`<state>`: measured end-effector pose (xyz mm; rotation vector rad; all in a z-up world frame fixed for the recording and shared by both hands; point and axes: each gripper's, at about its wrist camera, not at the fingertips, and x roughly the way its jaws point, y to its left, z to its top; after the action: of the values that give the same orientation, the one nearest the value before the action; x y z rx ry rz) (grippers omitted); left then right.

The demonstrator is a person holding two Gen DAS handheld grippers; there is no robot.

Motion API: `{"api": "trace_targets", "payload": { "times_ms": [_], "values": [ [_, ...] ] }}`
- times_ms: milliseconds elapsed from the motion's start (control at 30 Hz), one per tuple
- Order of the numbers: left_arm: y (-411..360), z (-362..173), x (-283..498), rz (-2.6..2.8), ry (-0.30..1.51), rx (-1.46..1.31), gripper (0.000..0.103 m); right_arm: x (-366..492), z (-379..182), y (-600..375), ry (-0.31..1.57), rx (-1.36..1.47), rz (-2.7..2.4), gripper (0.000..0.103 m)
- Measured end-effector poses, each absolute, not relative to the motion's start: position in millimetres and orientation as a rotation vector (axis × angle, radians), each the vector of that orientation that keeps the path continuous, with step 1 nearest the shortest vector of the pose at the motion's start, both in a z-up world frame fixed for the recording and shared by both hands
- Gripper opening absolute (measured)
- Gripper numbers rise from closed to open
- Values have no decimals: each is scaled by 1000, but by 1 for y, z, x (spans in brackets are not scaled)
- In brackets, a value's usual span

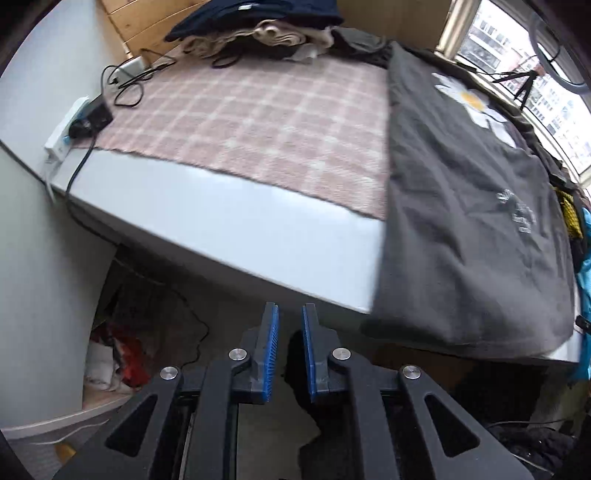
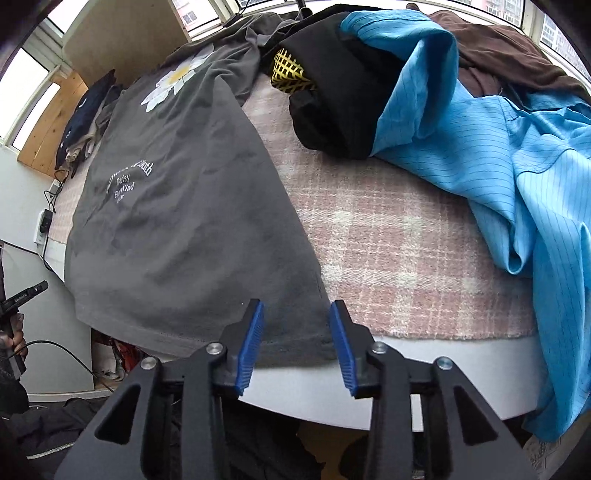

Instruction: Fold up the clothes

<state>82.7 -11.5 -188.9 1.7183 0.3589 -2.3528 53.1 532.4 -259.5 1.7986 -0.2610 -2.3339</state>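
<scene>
On the table (image 2: 424, 354) we see a blue shirt (image 2: 517, 155) heaped beside the grey T-shirt (image 2: 177, 221), our right claw (image 2: 297, 314) wide, left claw (image 1: 289, 314) narrowly parted, both empty.

Home bedroom, plaid blanket (image 1: 258, 122) on table, piled clothes (image 1: 258, 26), apartment-block windows (image 1: 495, 40)

power strip (image 1: 61, 136) at table's left edge | black cables (image 1: 127, 79) | plaid blanket (image 1: 266, 125) on white table (image 1: 221, 225)
</scene>
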Motion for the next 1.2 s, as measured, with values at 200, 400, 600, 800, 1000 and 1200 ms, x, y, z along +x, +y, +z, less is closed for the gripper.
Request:
{"api": "trace_targets", "payload": {
  "times_ms": [200, 400, 600, 800, 1000, 1200],
  "values": [
    [18, -202, 66, -2462, 361, 1832, 48, 50, -261, 530, -239, 1812, -2333, 37],
    [48, -209, 52, -2484, 212, 1857, 48, 48, -263, 526, -179, 1818, -2348, 39],
    [73, -219, 34, -2504, 83, 1929, 48, 46, -262, 524, -133, 1786, -2364, 45],
    [95, -225, 25, -2504, -26, 1985, 30, 43, -265, 527, -65, 1795, -2370, 45],
    [113, -227, 4, -2538, -14, 2023, 3, 49, -266, 513, 62, 1762, -2347, 44],
    [86, -190, -7, -2621, 242, 1983, 3, 54, -236, 499, -3, 1696, -2320, 5]
  ]
}}
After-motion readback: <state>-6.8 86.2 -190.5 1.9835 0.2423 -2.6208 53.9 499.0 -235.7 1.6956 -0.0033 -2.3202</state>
